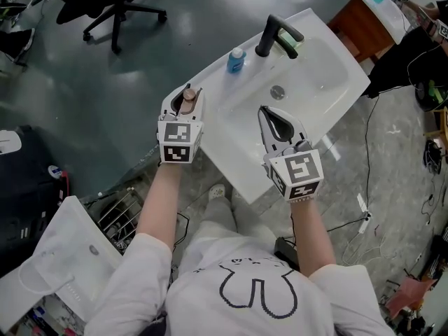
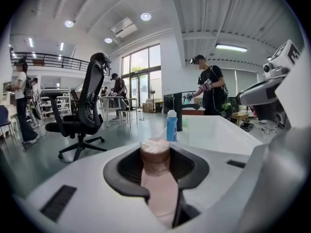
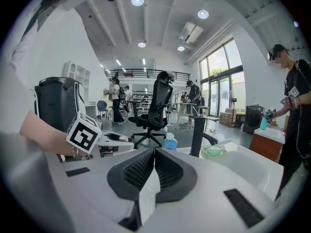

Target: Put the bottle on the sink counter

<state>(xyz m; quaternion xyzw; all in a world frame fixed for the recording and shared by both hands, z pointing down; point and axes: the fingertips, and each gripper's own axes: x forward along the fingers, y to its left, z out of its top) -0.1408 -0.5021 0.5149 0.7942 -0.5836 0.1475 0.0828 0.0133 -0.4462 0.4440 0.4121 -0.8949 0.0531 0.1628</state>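
Note:
My left gripper (image 1: 185, 103) is shut on a pale pink bottle with a brown cap (image 1: 188, 95). It holds the bottle over the left corner of the white sink counter (image 1: 231, 149). In the left gripper view the bottle (image 2: 156, 155) stands upright between the dark pads, which press on both of its sides. Whether its base touches the counter is hidden. My right gripper (image 1: 266, 114) hovers over the counter's front strip by the basin. Its jaws meet at the tips with nothing between them, as the right gripper view (image 3: 154, 153) shows.
A small blue bottle (image 1: 236, 60) stands on the counter's back edge beside the black faucet (image 1: 269, 37). A green soap (image 1: 288, 45) lies behind the faucet. An office chair (image 1: 112, 2) stands beyond the sink, a wooden cabinet (image 1: 367, 19) to its right, a wire basket (image 1: 115, 215) at lower left.

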